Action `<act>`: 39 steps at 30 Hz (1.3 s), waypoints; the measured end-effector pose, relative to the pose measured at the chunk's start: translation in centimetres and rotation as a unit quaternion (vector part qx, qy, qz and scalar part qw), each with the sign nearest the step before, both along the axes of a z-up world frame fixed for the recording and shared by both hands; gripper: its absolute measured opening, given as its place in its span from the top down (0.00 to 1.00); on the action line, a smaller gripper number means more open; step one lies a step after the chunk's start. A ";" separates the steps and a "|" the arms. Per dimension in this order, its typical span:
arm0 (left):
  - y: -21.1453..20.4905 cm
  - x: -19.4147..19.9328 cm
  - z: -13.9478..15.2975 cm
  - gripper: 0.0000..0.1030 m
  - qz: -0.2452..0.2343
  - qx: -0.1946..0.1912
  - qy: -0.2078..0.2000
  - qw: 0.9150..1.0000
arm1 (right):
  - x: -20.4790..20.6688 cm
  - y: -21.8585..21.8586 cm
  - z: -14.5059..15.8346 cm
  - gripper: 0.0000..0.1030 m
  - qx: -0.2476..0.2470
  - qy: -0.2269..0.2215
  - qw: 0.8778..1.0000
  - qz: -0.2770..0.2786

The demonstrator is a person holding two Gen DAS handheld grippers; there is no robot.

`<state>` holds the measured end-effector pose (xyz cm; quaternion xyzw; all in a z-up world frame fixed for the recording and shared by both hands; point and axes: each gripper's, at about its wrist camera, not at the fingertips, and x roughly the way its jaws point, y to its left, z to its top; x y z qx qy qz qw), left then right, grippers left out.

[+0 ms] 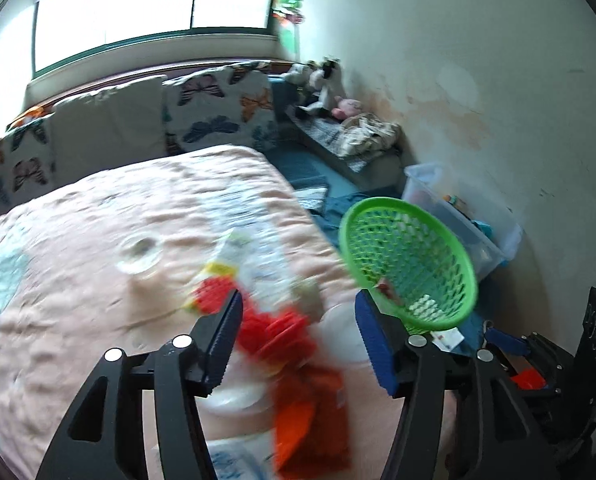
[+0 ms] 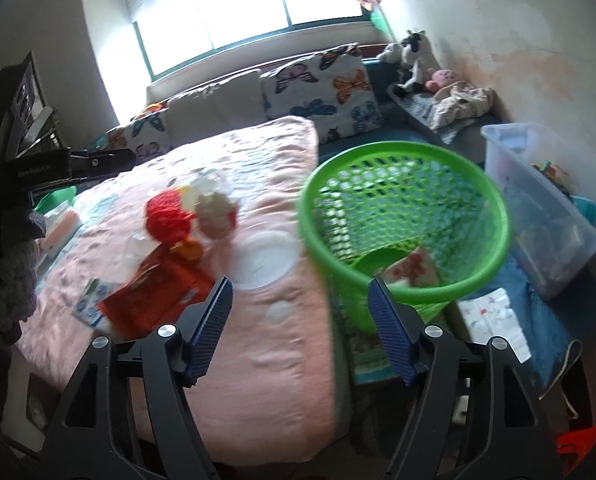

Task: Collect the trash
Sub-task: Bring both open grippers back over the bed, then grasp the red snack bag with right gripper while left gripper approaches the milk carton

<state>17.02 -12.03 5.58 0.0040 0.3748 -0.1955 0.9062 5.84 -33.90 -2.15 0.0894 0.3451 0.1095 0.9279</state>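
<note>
Both tongs, left gripper [image 1: 298, 320] and right gripper [image 2: 299, 312], gape released. Judging by looks, the red wrapper [image 2: 154, 300] is light, crinkly, slippery; pinching an edge seems best.

— What sort of place is this?
— A home bedroom: a bed [image 2: 234, 280] under a pink cover, butterfly pillows [image 2: 321, 88] at its head below the window [image 2: 242, 4].
— Anything else?
— Soft toys [image 2: 413, 60] right of the bed.
</note>
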 end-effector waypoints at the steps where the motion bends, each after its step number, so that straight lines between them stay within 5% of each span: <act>1: 1.0 -0.3 -0.2 0.45 0.009 0.000 0.000 1.000 | 0.0 0.5 -0.1 0.31 0.006 0.003 1.000 0.007; 7: 6.0 -1.7 -1.4 0.45 0.055 -0.016 0.007 0.998 | 1.4 3.5 -1.0 0.28 0.065 0.045 0.996 0.041; 15: 10.3 -3.3 -2.5 0.42 0.085 -0.020 0.002 0.996 | 4.1 6.1 -2.7 0.21 0.191 0.135 0.971 0.049; 21: 12.2 -4.0 -3.6 0.41 0.090 -0.026 0.009 0.996 | 5.3 7.4 -3.6 0.18 0.233 0.174 0.956 0.041; 33: 11.8 -5.8 -5.0 0.28 0.009 0.016 -0.008 1.000 | 7.4 9.2 -5.3 0.18 0.267 0.227 0.936 0.014; 39: 10.8 -6.3 -6.0 0.25 -0.043 0.048 -0.013 0.998 | 7.6 9.3 -5.2 0.16 0.262 0.227 0.938 0.010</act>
